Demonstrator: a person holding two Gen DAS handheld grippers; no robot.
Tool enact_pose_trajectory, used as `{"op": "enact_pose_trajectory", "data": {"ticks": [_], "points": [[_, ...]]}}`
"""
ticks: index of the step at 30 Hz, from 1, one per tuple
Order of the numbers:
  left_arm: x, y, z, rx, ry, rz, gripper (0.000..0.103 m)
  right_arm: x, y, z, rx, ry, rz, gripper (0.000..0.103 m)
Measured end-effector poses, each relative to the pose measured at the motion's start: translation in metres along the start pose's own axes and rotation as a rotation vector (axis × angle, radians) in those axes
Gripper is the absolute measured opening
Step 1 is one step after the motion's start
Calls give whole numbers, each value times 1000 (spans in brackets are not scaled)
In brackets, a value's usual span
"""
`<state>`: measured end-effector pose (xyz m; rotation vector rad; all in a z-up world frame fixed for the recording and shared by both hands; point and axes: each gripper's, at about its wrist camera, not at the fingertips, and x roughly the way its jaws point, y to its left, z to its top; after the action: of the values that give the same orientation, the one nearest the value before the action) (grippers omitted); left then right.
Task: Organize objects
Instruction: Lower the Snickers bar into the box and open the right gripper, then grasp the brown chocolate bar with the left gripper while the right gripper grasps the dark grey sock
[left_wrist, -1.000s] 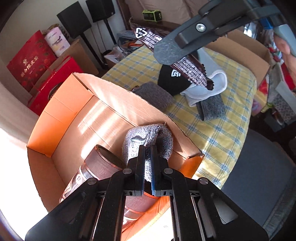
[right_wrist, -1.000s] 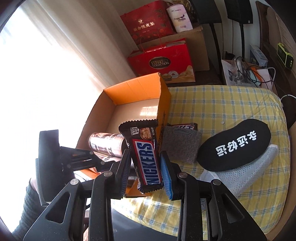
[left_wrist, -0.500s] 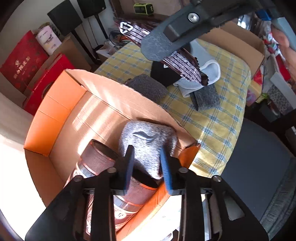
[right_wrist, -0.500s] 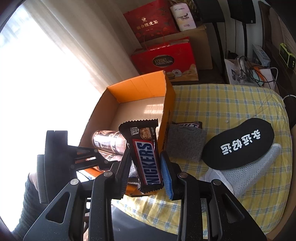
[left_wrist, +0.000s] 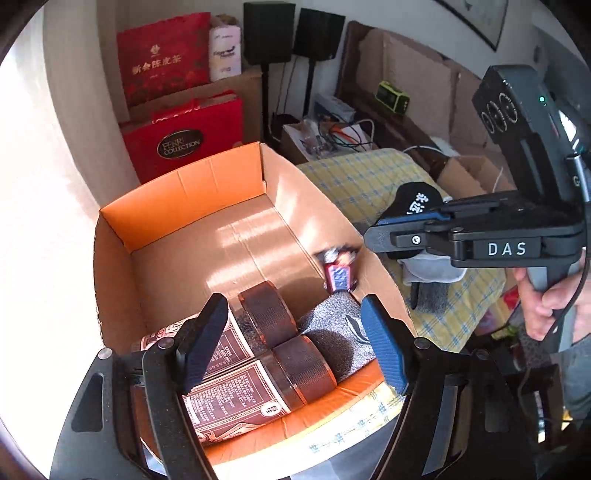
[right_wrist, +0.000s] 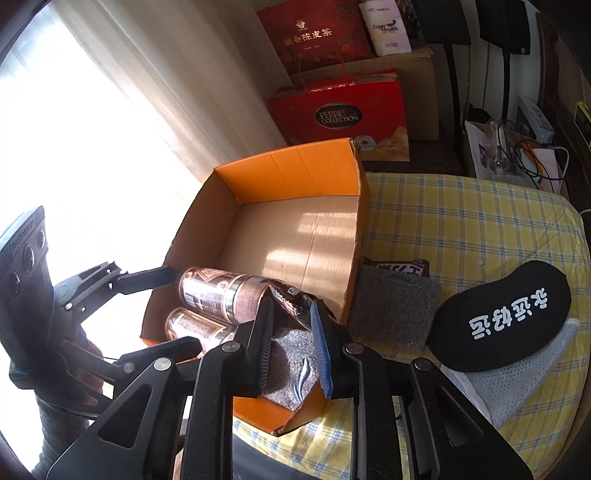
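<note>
An open orange cardboard box (left_wrist: 192, 192) (right_wrist: 291, 166) stands on a yellow checked cloth. Inside lie two copper tins (left_wrist: 269, 321) (right_wrist: 221, 299) and a grey sock (left_wrist: 340, 325) (right_wrist: 295, 354). A Snickers bar (left_wrist: 339, 271) (right_wrist: 291, 295) is dropping inside the box by its right wall, free of any fingers. My left gripper (left_wrist: 291, 339) is open and empty above the tins. My right gripper (right_wrist: 291, 339) is open over the box's near right corner; it also shows in the left wrist view (left_wrist: 391, 236).
On the cloth right of the box lie a grey sock (right_wrist: 395, 310) over a dark wrapper (right_wrist: 399, 266), a black lettered pad (right_wrist: 506, 314) and a white mesh item (right_wrist: 524, 373). Red gift bags (right_wrist: 340, 110), cartons and speakers stand behind.
My right gripper moved over the box and opened, letting go of the Snickers bar, which now drops inside. My left gripper opened wide, released the grey sock and pulled back.
</note>
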<state>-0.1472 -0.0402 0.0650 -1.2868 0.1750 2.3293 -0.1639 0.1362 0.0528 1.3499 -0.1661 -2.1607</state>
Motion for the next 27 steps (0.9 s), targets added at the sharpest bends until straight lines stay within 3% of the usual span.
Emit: {"op": "enact_pose_trajectory", "data": {"ticks": [5, 10, 12, 15, 17, 19, 27], "points": [[2, 16, -3, -81, -10, 4, 72, 21, 1, 7, 9, 18, -11, 22], [8, 17, -5, -107, -2, 3, 72, 13, 2, 3, -16, -8, -36, 25], [10, 18, -4, -137, -3, -2, 75, 6, -2, 2, -17, -21, -48, 31], [12, 16, -1, -188, -7, -29, 77, -5, -10, 1, -14, -45, -80, 49], [12, 14, 0, -211, -13, -45, 86, -14, -18, 2, -13, -64, -114, 62], [13, 8, 2, -212, -20, -39, 95, -21, -28, 1, -3, -72, -132, 66], [17, -23, 16, -183, -30, -65, 97, -37, -70, -12, 60, -72, -178, 75]]}}
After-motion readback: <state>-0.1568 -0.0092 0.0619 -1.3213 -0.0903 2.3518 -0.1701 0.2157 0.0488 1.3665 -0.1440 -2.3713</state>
